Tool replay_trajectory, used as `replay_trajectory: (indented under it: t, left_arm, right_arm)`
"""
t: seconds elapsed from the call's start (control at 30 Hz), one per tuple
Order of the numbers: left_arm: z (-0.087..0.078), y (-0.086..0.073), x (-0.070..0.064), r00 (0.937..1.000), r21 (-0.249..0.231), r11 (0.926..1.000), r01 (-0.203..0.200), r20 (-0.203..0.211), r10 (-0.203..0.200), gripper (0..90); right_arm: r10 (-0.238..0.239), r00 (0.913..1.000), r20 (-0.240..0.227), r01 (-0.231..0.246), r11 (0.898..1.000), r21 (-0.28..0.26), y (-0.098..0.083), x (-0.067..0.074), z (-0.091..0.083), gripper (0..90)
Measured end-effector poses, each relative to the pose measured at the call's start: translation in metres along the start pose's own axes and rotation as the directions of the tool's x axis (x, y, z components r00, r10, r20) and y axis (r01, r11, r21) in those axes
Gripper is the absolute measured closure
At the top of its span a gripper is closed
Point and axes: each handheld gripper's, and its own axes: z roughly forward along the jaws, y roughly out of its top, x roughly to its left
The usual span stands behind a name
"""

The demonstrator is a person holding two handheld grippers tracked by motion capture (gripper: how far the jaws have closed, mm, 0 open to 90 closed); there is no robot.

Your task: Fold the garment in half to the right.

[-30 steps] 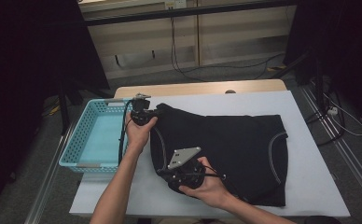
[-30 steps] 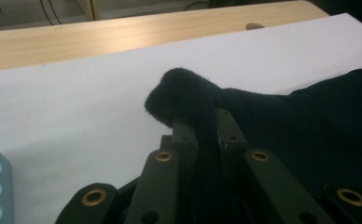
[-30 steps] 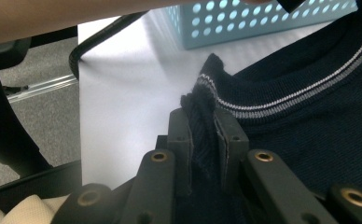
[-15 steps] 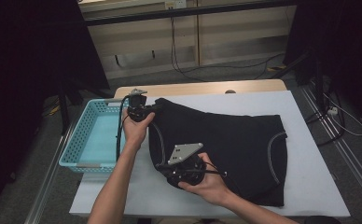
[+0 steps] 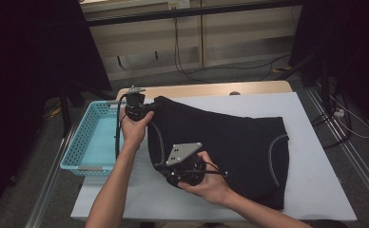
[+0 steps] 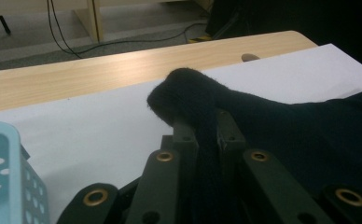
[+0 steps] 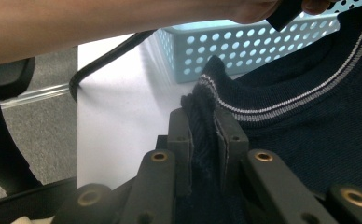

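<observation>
A black knit garment (image 5: pixel 230 142) with a grey striped trim lies spread over the white table top (image 5: pixel 315 190). My left gripper (image 5: pixel 148 107) is at the garment's far left corner. In the left gripper view it (image 6: pixel 206 122) is shut on a bunched fold of the black fabric (image 6: pixel 188 93), lifted a little off the table. My right gripper (image 5: pixel 162 166) is at the near left edge. In the right gripper view it (image 7: pixel 208 116) is shut on the trimmed hem (image 7: pixel 207 79), with the garment (image 7: pixel 319 140) stretching off to the right.
A light blue perforated basket (image 5: pixel 80 167) stands against the table's left edge, close to my left forearm; its wall (image 7: pixel 244 46) also shows in the right gripper view. A wooden strip (image 5: pixel 197 89) runs along the table's far side. Dark curtains and cables lie beyond.
My left gripper has risen slightly and shifted toward the far side, taking the garment's corner with it. The right gripper has stayed where it was, still clamped on the hem.
</observation>
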Motion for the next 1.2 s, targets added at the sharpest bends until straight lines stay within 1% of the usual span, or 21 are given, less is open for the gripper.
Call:
replay_trajectory:
  t: [0.2,0.3,0.43,0.53,0.57,0.67,0.8,0.9,1.03,1.2]
  left_arm:
    - [-0.008,0.002,0.005,0.9999,-0.004,1.0,0.0,-0.016,0.0,82.3]
    - [-0.011,0.003,0.005,0.9998,-0.008,1.0,0.0,-0.018,-0.001,82.3]
    - [-0.016,0.007,0.008,0.9998,-0.026,0.9996,0.005,-0.017,-0.005,82.3]
    - [-0.019,0.007,0.01,0.9998,-0.029,0.9995,0.011,-0.015,-0.011,82.3]
    - [-0.021,0.007,0.012,0.9997,-0.03,0.9994,0.015,-0.018,-0.016,82.3]
    - [-0.024,0.007,0.014,0.9995,-0.029,0.9995,0.011,-0.029,-0.012,82.3]
    - [-0.029,0.009,0.017,0.9994,-0.044,0.9988,0.019,-0.028,-0.02,82.3]
    - [-0.033,0.011,0.019,0.9993,-0.048,0.9987,0.017,-0.033,-0.019,82.4]
    - [-0.037,0.013,0.022,0.9989,-0.049,0.9987,0.013,-0.045,-0.016,82.3]
    - [-0.041,0.015,0.028,0.9977,-0.039,0.9988,0.03,-0.059,-0.032,82.3]
  right_arm:
    - [0.006,0.9999,-0.013,-0.007,1.0,-0.021,0.003,0.001,0.002,79.0]
    - [0.009,0.9998,-0.018,-0.009,1.0,-0.029,0.004,0.002,0.003,79.0]
    - [0.013,0.9998,-0.017,-0.014,0.999,-0.045,0.008,0.002,0.002,79.0]
    - [0.009,0.9998,-0.018,-0.01,0.999,-0.05,0.011,0.002,0.002,79.0]
    - [0.005,0.9998,-0.019,-0.006,0.999,-0.052,0.012,0.002,0.003,79.0]
    - [0.005,0.9997,-0.023,-0.006,0.999,-0.054,0.014,0.003,0.005,79.0]
    - [0.003,0.9996,-0.027,-0.005,0.998,-0.063,0.017,0.004,0.008,79.0]
    - [0.002,0.9996,-0.028,-0.004,0.998,-0.07,0.021,0.004,0.008,79.0]
    - [-0.001,0.9996,-0.03,-0.001,0.997,-0.073,0.025,0.004,0.01,79.0]
    - [-0.01,0.9994,-0.034,0.008,0.997,-0.074,0.03,0.005,0.013,79.1]
